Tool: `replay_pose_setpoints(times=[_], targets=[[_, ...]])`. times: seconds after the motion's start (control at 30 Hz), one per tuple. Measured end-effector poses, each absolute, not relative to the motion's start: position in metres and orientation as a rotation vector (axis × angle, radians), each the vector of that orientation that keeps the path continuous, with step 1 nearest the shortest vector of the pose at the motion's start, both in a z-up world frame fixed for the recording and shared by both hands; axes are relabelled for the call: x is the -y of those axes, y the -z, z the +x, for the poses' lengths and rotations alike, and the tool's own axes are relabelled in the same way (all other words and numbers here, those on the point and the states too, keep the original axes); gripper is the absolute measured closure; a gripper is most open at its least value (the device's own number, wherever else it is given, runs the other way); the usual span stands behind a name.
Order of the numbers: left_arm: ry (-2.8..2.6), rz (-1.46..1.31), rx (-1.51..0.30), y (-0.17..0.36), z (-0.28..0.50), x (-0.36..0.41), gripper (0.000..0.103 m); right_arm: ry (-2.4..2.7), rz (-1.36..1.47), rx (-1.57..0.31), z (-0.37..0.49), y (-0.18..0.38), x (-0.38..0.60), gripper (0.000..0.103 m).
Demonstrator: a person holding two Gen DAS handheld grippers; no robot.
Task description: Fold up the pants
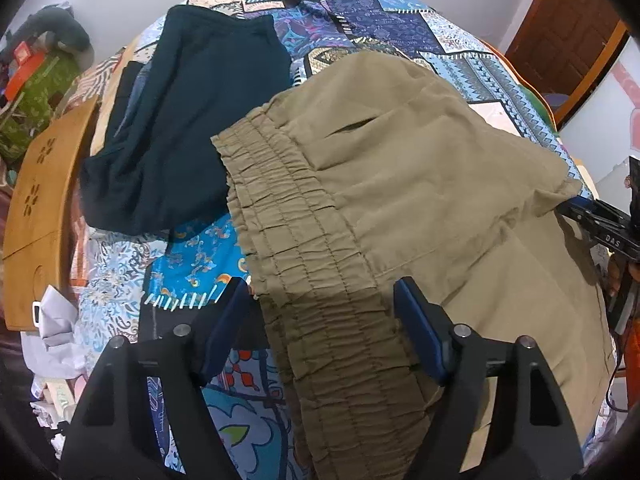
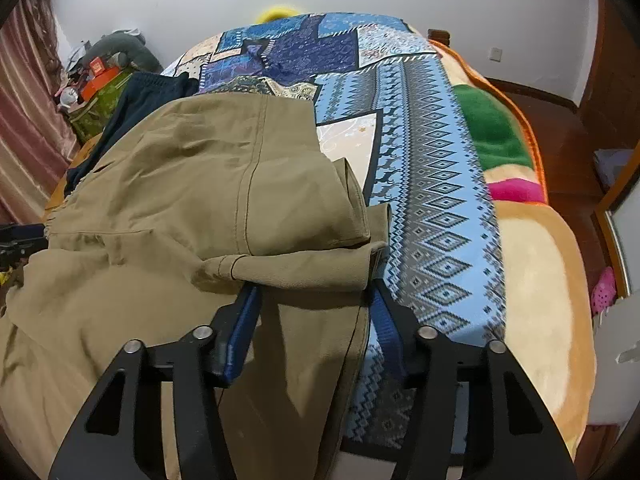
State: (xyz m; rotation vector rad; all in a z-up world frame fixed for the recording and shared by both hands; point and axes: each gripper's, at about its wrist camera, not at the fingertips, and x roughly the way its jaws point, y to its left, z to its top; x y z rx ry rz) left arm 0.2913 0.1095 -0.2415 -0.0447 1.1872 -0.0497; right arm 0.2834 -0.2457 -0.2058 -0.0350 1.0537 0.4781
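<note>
Khaki pants lie folded on a patterned bedspread, elastic waistband toward the left gripper. My left gripper is open, its blue pads either side of the waistband. In the right wrist view the pants show their leg hems at the near edge. My right gripper is open, its fingers straddling the hem fabric. The right gripper also shows in the left wrist view, at the pants' right edge.
A dark navy garment lies beside the khaki pants on the left. A wooden tray stands at the bed's left edge. A fleece blanket covers the bed's right side. Cluttered items sit by a curtain.
</note>
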Motion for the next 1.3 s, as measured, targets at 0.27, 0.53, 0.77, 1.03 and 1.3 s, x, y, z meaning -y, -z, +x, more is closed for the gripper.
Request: replay_pose_setpoints(times=[0.27,0.53,0.77,1.03,1.3], targets=[[0.008,-0.005,-1.142,0.24,0.287,-0.108,0.042,-0.483,-0.138,-1.084,0.284,0.214,0.236,0.075],[-0.065,-0.002,-1.098,0.241,0.28,-0.11,0.044,-0.462,-0.153,-1.069,0.286,0.22,0.236,0.089],[-0.045,0.084,-1.096,0.236,0.278,-0.1,0.043,-0.469,-0.157,-1.087,0.286,0.215,0.236,0.088],[-0.031,0.078,-1.027,0.205,0.279,-0.111,0.023,-0.514,-0.079,-1.029,0.277,0.174,0.248,0.083],[-0.03,0.027,-1.109,0.225,0.313,-0.126,0.019,-0.521,-0.083,-0.972,0.304,0.168,0.232,0.059]])
